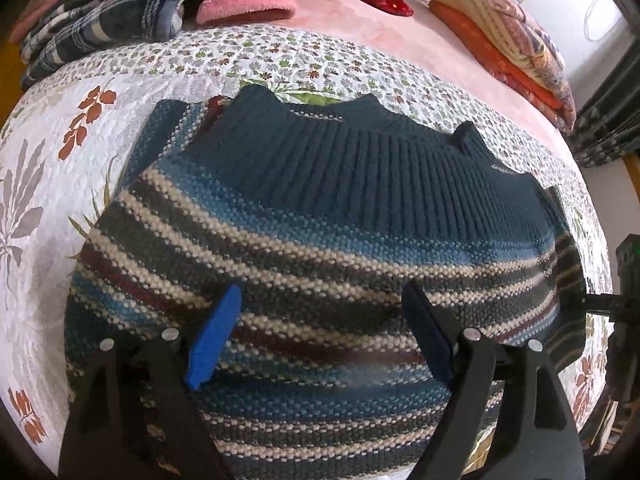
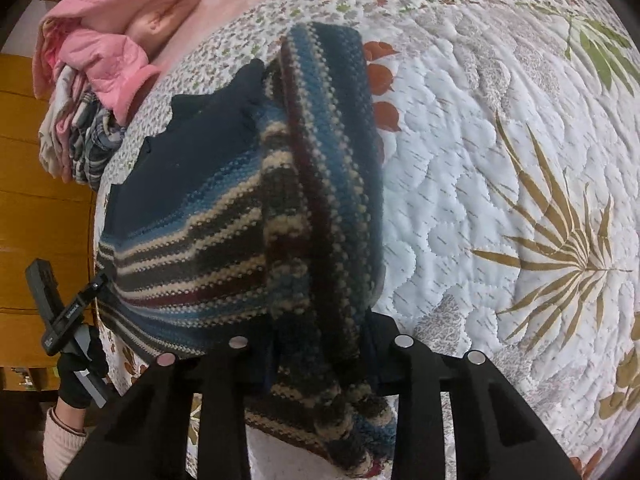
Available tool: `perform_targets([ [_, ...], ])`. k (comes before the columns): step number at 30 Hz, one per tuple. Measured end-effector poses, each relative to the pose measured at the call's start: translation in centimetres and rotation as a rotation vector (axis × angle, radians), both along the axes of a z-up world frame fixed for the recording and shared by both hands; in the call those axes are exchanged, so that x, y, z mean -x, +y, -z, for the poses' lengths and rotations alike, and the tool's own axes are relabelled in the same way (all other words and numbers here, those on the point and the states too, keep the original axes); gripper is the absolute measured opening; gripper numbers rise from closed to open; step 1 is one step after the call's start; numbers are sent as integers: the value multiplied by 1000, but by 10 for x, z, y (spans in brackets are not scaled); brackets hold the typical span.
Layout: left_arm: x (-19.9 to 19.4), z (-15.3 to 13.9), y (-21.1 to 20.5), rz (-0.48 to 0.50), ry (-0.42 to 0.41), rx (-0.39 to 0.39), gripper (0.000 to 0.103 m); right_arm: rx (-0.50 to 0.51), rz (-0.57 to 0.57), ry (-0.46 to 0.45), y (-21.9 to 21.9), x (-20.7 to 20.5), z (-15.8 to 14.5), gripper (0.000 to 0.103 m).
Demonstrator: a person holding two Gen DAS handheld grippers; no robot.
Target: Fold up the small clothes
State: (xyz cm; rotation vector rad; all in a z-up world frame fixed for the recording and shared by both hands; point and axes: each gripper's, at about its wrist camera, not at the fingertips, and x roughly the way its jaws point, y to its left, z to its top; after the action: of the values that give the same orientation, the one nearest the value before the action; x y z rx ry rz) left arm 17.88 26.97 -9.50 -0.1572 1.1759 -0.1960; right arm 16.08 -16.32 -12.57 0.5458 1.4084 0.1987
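One striped sweater (image 1: 304, 248) flat on the quilt (image 1: 44, 184), two grippers – left gripper (image 1: 324, 336) spread apart, hovering over its lower stripes, right gripper (image 2: 320, 364) clamped on a raised fold – one clothes pile (image 1: 120, 4) beyond.

left claw (image 1: 320, 332) spread wide, right claw (image 2: 320, 364) clamped

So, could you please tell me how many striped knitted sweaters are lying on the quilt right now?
1. The striped sweater lies mid-quilt, one side pinched in the right gripper. Others may be hidden in the clothes pile behind.
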Motion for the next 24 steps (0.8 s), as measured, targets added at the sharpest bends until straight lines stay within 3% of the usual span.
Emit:
perform_targets([
  [15,0,0,3,-2,2,26,82,30,19,20,8,-7,2,33],
  [24,1,-14,13,-49,-32,113,82,-44,-63,-83,41,-20,-50,30],
])
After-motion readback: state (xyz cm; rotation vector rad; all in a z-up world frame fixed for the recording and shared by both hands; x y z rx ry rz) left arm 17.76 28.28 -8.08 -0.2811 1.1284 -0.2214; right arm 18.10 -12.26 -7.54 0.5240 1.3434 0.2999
